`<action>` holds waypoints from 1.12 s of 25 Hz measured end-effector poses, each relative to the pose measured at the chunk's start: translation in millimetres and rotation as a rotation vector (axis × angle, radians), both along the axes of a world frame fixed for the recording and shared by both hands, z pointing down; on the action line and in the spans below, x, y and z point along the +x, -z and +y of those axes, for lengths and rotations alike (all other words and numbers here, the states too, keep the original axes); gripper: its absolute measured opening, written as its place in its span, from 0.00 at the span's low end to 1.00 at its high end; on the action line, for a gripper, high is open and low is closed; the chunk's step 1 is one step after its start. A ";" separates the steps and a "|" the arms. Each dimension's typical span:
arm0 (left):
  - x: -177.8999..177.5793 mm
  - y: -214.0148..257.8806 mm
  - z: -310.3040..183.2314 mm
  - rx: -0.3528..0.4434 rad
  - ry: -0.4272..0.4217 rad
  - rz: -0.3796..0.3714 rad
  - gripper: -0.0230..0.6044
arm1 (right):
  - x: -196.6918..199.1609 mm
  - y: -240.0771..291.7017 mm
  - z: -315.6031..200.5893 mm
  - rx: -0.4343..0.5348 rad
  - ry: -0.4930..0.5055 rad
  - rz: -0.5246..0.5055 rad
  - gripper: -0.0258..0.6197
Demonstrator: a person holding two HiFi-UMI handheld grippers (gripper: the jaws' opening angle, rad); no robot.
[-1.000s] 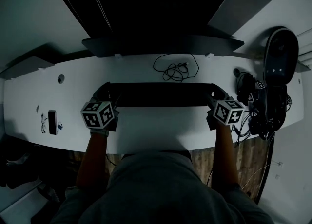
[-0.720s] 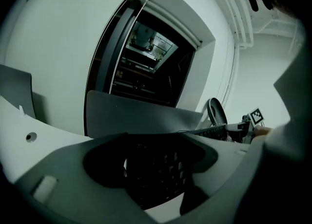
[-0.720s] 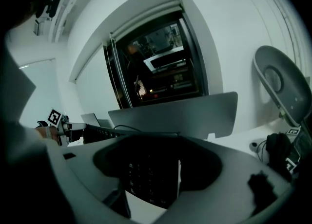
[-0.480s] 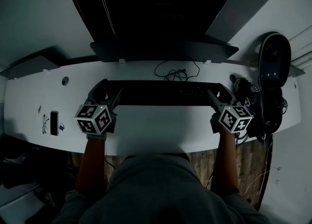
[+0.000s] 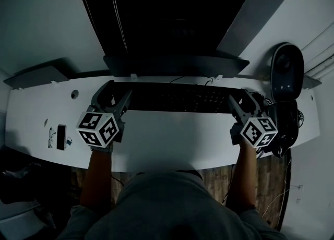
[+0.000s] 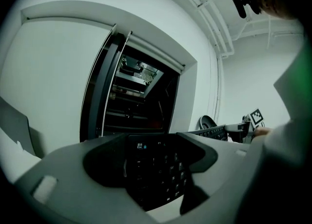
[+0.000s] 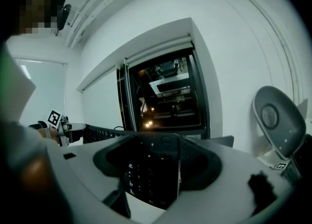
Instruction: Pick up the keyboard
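Note:
A long black keyboard hangs above the white desk, held level by its two ends. My left gripper is shut on its left end, and my right gripper is shut on its right end. In the left gripper view the keyboard's end fills the gap between the grey jaws of the left gripper. The right gripper view shows the other end wedged the same way in the right gripper. Each gripper's marker cube sits near the desk's front edge in the head view.
A dark monitor on a wide stand rises just behind the keyboard. A phone lies at the desk's left. A grey oval device and a tangle of black cables crowd the right end.
Both grippers have risen together with the keyboard, which now sits higher in the head view, close to the monitor stand. The coiled cable behind it is now mostly hidden.

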State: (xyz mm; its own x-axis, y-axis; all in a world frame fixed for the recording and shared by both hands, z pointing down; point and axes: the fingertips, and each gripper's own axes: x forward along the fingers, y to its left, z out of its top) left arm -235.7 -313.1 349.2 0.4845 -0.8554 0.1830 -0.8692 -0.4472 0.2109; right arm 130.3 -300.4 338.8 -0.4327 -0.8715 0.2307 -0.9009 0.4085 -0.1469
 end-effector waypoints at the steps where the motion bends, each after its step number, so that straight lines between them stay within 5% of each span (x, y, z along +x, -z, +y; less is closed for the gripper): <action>1: 0.2 7.7 0.7 0.013 -0.001 0.003 0.51 | 0.2 8.5 1.1 0.014 0.000 0.003 0.48; 11: 0.5 73.8 -1.2 0.103 0.002 0.005 0.51 | 1.1 77.0 0.4 0.125 -0.002 0.011 0.48; 28: -12.4 105.1 9.3 0.171 -0.011 0.000 0.51 | -12.0 107.2 15.8 0.208 -0.014 0.011 0.48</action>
State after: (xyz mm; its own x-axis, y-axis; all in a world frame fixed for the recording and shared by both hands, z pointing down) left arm -248.1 -303.8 244.1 0.4940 -0.8688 0.0353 -0.8641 -0.4860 0.1307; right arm 118.3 -284.5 231.7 -0.4185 -0.9068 0.0503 -0.9079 0.4162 -0.0506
